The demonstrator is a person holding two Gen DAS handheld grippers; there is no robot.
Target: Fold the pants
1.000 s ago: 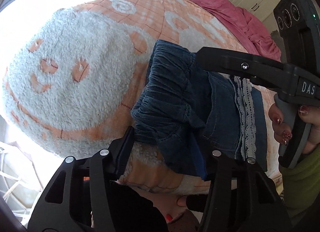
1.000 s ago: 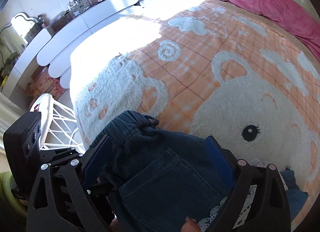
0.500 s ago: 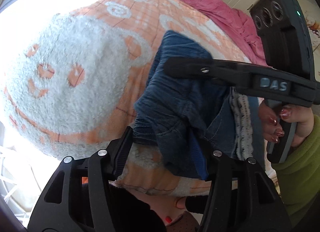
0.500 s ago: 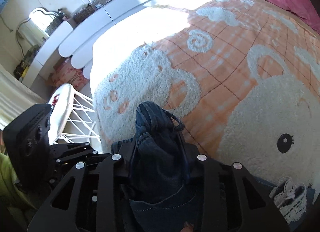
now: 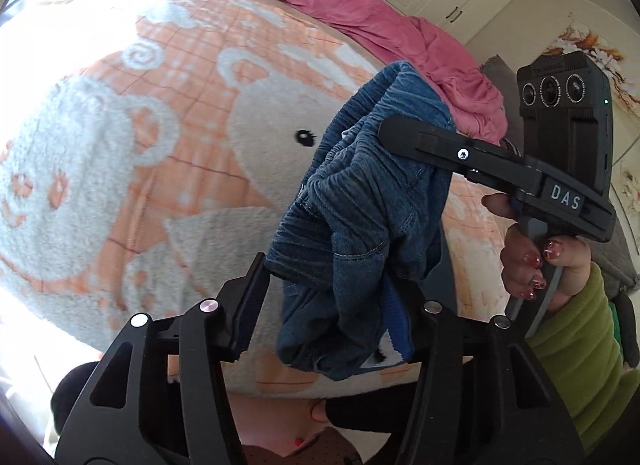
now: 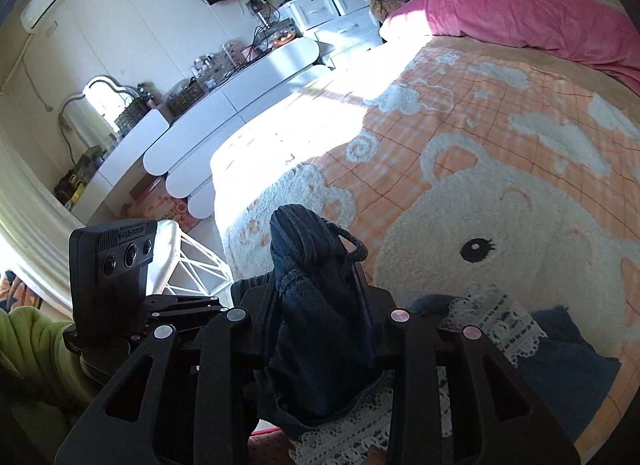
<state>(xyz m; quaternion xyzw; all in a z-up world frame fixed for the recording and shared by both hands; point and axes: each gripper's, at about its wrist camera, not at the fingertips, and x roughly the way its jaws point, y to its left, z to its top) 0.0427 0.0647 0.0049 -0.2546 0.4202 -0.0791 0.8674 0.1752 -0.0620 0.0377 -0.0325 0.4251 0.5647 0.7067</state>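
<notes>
Dark blue denim pants (image 5: 360, 205) with a gathered elastic waistband hang bunched above the orange and white bear blanket (image 5: 120, 145). My left gripper (image 5: 328, 289) is shut on a thick fold of the waistband near the camera. My right gripper (image 5: 388, 129) comes in from the right and pinches the waistband's upper end. In the right wrist view, the right gripper (image 6: 316, 285) is shut on a narrow upright wad of denim (image 6: 308, 249). The pants' lace-trimmed hem (image 6: 492, 321) still lies on the blanket (image 6: 500, 225) to the right.
A pink duvet (image 5: 360, 17) lies along the far side of the bed. White drawers and a cluttered counter (image 6: 240, 93) stand beyond the bed's left edge, with a white wire rack (image 6: 192, 261) beside it. A hand with painted nails (image 5: 524, 261) and a green sleeve hold the right gripper.
The right jaws went from wide around the waistband to clamped on it. Both grippers rose and carried the waistband up off the blanket, toward the middle of the bed.
</notes>
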